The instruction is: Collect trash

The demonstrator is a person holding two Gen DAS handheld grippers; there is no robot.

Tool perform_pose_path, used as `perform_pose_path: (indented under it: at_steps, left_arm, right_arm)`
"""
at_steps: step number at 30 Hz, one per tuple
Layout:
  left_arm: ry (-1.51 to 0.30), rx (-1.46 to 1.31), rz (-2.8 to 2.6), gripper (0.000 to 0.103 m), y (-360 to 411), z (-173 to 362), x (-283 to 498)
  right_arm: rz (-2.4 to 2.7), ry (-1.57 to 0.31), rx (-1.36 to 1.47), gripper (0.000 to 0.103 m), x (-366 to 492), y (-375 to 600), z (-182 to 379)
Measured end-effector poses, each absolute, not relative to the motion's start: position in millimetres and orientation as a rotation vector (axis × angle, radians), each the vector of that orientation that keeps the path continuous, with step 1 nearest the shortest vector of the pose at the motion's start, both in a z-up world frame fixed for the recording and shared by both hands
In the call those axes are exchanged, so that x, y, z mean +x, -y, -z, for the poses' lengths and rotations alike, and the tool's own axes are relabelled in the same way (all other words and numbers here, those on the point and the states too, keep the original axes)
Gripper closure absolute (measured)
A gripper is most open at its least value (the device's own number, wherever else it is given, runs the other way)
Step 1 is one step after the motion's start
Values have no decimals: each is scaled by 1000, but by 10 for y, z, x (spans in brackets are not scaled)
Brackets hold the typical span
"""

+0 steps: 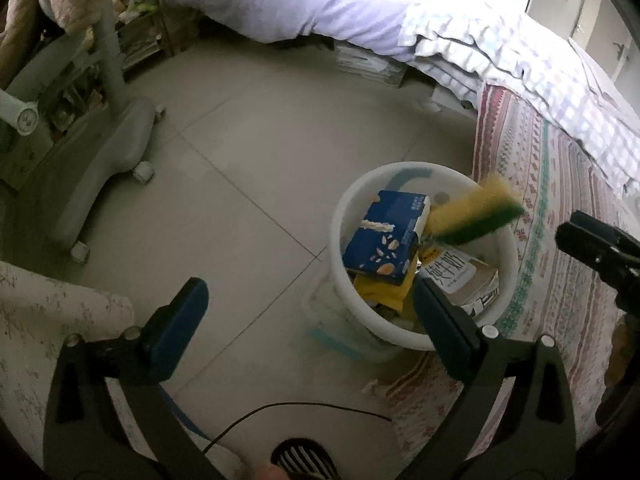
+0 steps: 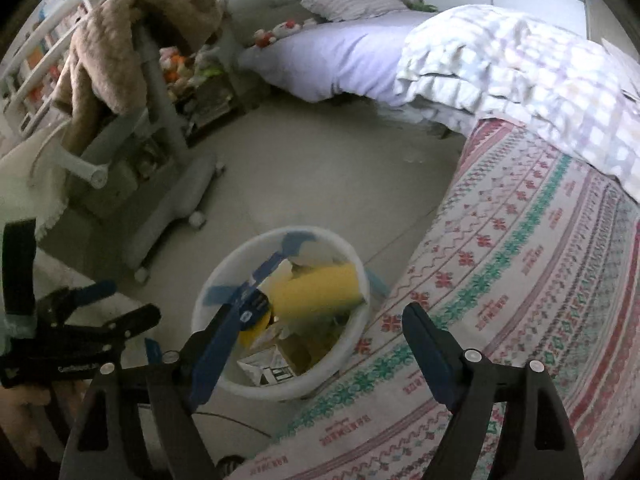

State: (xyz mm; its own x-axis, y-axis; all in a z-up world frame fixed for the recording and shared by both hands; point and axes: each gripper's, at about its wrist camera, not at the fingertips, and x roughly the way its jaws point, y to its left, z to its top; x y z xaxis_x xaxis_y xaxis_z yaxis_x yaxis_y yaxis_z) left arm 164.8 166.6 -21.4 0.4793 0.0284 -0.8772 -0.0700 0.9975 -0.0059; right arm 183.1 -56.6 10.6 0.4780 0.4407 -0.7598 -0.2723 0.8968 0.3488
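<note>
One white bin sits lower right of centre in the left wrist frame, on the tiled floor just beside the patterned bedspread. One sponge, yellow with a green scouring face and motion-blurred, lies tilted above the bin's upper right rim, clear of both grippers. One blue carton leans inside, with one milk box under it. The left gripper has its jaws wide apart and bare; the right gripper likewise gapes over the bin, the sponge beyond its tips
</note>
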Motion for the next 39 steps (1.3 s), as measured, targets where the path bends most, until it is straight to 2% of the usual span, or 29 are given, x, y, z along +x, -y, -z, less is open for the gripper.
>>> perform_pose_path:
  at_steps: [11,23,39]
  left_arm:
    - [-1050,-3,-50,1,-1436,32,1525]
    - [-959,75,-23,1,-733,-350,1012]
    - [-876,55,7,1,-108,-273,321]
  right_arm:
    - [-335,-963,208,18,1393,1150,-360]
    - [-171,-957,190,16,524,1724,-544]
    - [33,-886,195,14,-153,2020,-426]
